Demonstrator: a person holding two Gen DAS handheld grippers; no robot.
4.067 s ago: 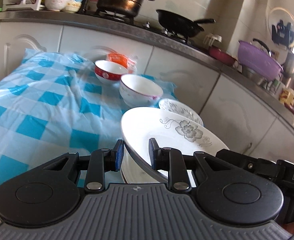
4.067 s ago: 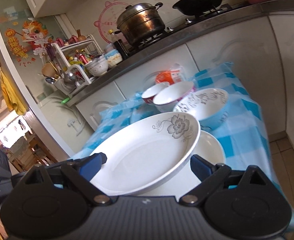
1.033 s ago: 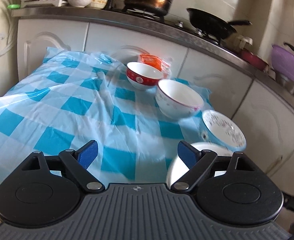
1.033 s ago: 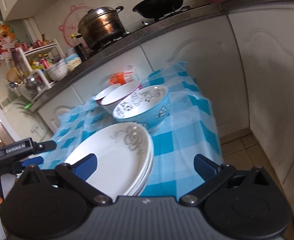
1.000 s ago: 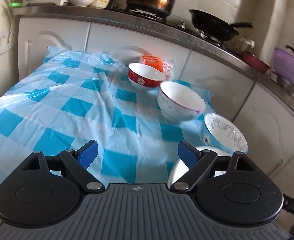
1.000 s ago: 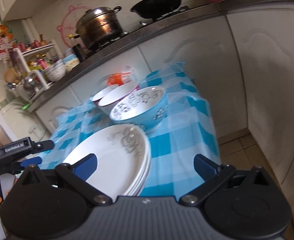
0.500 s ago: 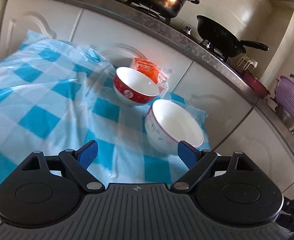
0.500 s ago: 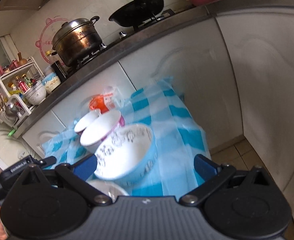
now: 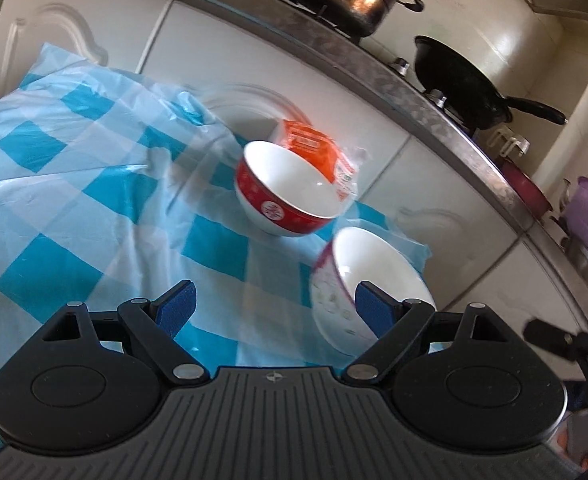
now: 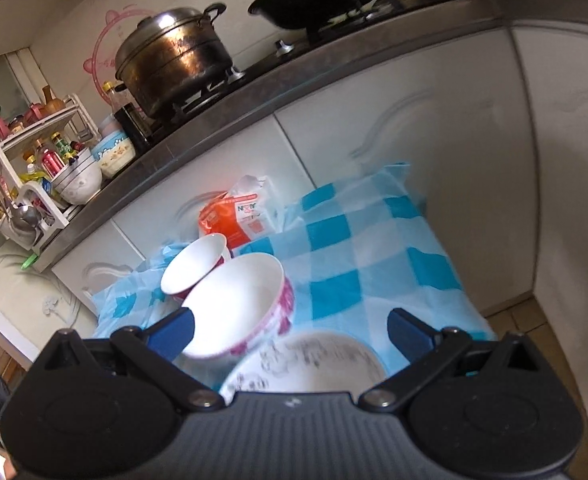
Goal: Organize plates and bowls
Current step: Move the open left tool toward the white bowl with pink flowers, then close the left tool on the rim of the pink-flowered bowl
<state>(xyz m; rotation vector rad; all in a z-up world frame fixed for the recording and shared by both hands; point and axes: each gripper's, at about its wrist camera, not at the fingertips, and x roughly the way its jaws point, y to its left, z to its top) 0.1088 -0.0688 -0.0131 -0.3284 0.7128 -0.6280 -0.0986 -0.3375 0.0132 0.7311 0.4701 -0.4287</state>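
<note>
While both grippers hover over the checked cloth (image 9: 74, 184) with jaws spread wide and empty, the left gripper (image 9: 272, 306) has the pink bowl (image 9: 368, 276) at its right fingertip. Nearest the right gripper (image 10: 290, 330) sits the patterned bowl (image 10: 314, 364). Beyond the pink bowl stands the red bowl (image 9: 286, 192), then an orange packet (image 9: 314, 148).

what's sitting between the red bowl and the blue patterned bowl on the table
The white bowl with the pink rim sits between the red bowl and the blue patterned bowl, which is nearest the camera. The right wrist view shows all three in a row.
</note>
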